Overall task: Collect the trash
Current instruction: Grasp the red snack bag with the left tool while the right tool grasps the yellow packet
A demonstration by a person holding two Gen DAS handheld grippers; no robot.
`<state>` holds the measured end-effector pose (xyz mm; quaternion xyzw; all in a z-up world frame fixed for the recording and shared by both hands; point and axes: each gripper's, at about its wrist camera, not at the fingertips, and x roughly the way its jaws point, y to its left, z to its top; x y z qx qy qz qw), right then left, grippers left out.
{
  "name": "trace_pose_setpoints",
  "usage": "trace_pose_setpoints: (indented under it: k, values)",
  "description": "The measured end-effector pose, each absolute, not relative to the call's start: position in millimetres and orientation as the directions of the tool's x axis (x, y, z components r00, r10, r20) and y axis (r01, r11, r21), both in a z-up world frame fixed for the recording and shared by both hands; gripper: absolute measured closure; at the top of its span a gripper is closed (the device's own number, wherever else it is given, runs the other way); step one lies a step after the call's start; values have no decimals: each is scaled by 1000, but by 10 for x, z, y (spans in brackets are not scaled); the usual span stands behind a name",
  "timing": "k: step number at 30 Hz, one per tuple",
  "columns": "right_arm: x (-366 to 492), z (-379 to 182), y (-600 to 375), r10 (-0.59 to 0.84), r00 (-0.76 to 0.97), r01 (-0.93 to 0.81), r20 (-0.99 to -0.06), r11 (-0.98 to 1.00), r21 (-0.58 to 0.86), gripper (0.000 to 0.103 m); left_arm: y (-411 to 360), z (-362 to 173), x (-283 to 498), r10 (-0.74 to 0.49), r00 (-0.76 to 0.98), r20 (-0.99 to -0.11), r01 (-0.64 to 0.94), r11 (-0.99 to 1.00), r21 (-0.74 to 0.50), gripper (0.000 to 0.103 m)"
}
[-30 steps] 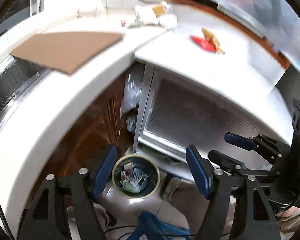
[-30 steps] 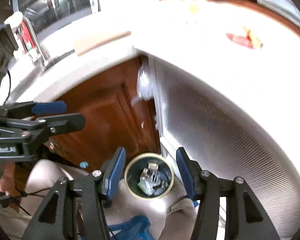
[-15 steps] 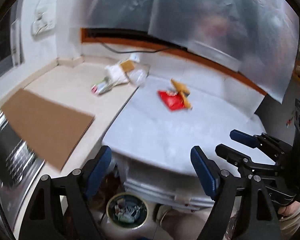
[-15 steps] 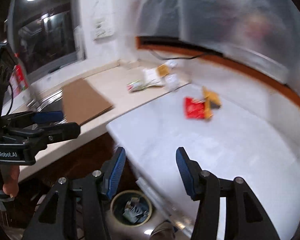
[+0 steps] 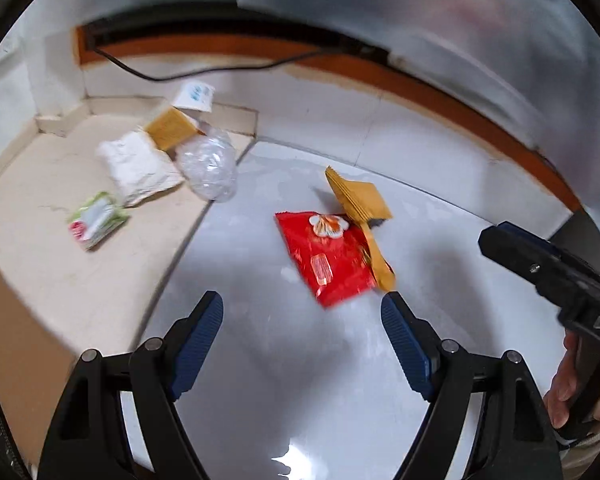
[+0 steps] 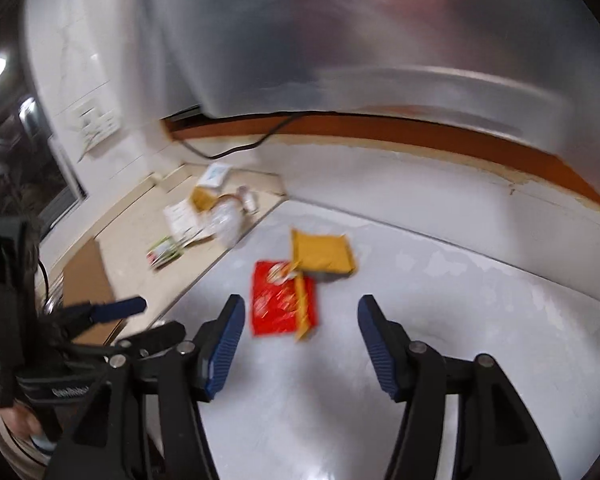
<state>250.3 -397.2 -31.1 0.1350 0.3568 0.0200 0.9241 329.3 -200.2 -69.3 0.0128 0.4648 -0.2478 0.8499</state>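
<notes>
Trash first: a red snack wrapper [image 5: 332, 256] lies flat on the white tabletop [image 5: 260, 360], just ahead of both sets of fingers. The left gripper [image 5: 302, 322] has its fingers spread with nothing between them; the right gripper [image 6: 300, 326] is opening, also empty. A yellow envelope [image 5: 358, 200] overlaps the wrapper's far edge. Further left sit a crumpled clear bottle [image 5: 210, 168], a white bag [image 5: 138, 166] and a green packet [image 5: 96, 220].

I see a red snack wrapper [image 5: 332, 258] flat on the white counter, a yellow padded envelope [image 5: 360, 200] overlapping its edge; possibly 5 more scraps [image 5: 168, 160] lie in the beige corner.
</notes>
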Motion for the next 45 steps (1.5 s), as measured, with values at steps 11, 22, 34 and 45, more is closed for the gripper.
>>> trace_pose_setpoints:
  k: [11,22,34,45]
  values:
    - [3490,-831,-4197,216,655,88,-724,930,357,28,-2452,-1278,3808,-389,340,-856,408,881,-239,23]
    - [3841,-1169,-4210,219,580,107,-785,935,339,45,-2434,-1292,3905,-389,340,-856,403,883,-242,23]
    - [3548,-1237,-4509,195,611,154,-767,921,357,94,-2626,-1260,4104,-373,330,-867,360,899,-250,23]
    - [3412,-1197,-4446,167,612,139,-773,940,313,94,-2931,-1276,4057,-239,391,-889,385,920,-78,23]
